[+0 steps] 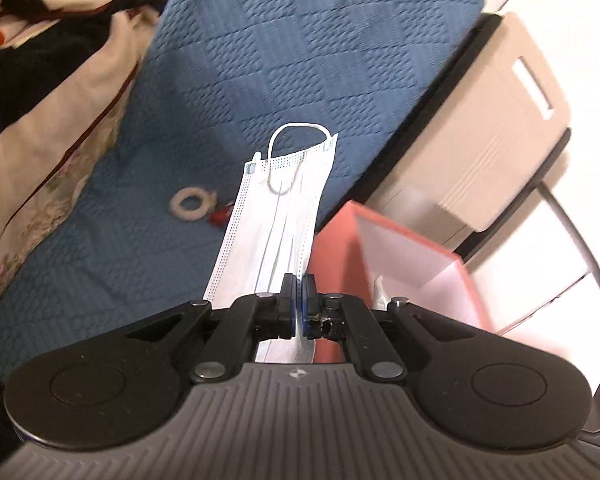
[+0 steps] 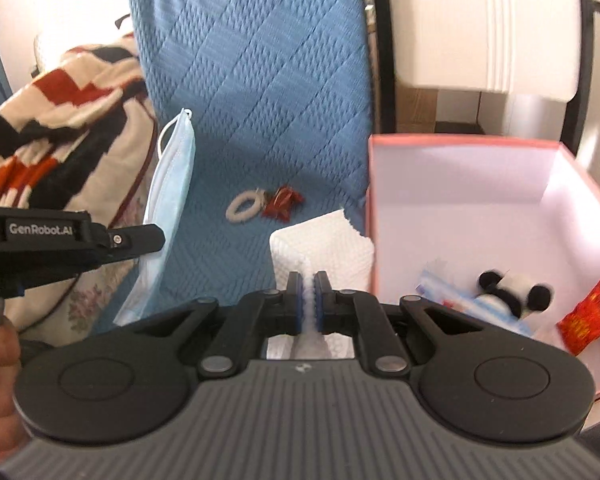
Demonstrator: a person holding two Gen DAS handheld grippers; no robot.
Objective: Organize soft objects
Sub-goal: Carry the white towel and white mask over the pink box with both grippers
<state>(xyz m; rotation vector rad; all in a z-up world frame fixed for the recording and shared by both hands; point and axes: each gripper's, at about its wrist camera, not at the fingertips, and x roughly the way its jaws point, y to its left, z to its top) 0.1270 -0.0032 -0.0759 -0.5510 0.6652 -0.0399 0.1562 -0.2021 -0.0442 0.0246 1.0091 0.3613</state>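
Over the blue quilted bed (image 1: 300,60), the left gripper (image 1: 299,294) has its jaws pinched on a face mask (image 1: 276,216) and the right gripper (image 2: 308,294) on a white tissue (image 2: 324,248), both beside the pink box (image 2: 460,144), likely for dropping in.

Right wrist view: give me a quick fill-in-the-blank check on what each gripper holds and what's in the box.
The left gripper is shut on a ____.
The right gripper is shut on a white ____.
Inside the pink box lies a small plush ____.
The white ring lies on the ____ quilt.

Missing words: face mask; paper towel; panda; blue
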